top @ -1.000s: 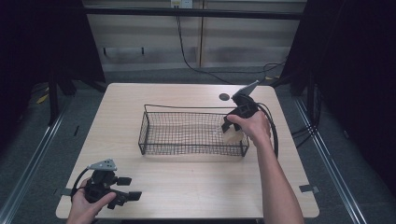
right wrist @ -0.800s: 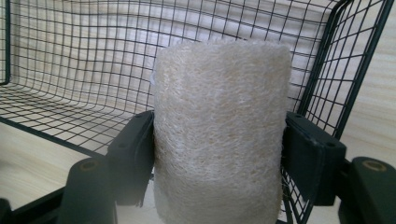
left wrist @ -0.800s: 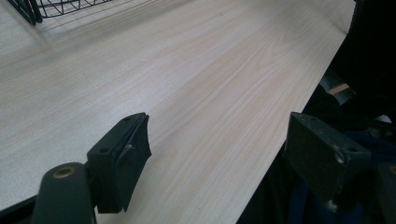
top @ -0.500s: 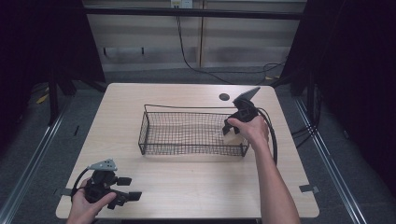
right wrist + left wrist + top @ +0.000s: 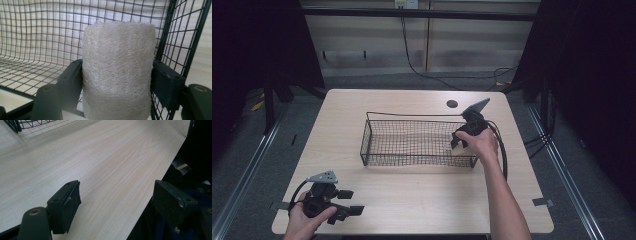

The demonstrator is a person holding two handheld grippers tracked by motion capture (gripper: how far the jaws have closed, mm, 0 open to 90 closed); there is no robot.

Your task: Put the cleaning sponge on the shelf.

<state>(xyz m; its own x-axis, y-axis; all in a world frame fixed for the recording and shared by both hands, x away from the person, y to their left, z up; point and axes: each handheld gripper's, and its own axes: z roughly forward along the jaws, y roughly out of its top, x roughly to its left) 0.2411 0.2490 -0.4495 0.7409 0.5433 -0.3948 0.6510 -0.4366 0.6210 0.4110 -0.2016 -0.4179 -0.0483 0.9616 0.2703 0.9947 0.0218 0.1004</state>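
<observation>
Right fingers clenched on pale fibrous loofah cylinder, lowered since earlier into black wire basket; release probably next. Left fingers released, idle over surface.

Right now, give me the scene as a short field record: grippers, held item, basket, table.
right gripper: shut on the loofah pad, jaws pressing on both of its sides
loofah pad: pale, fibrous, upright between the jaws, inside the basket near its right end wall
wire basket: black mesh, mid-table, nothing else seen in it
left gripper: open, nothing between the jaws, held low over the table's near left corner
table: light wood, round dark hole behind the basket
</observation>
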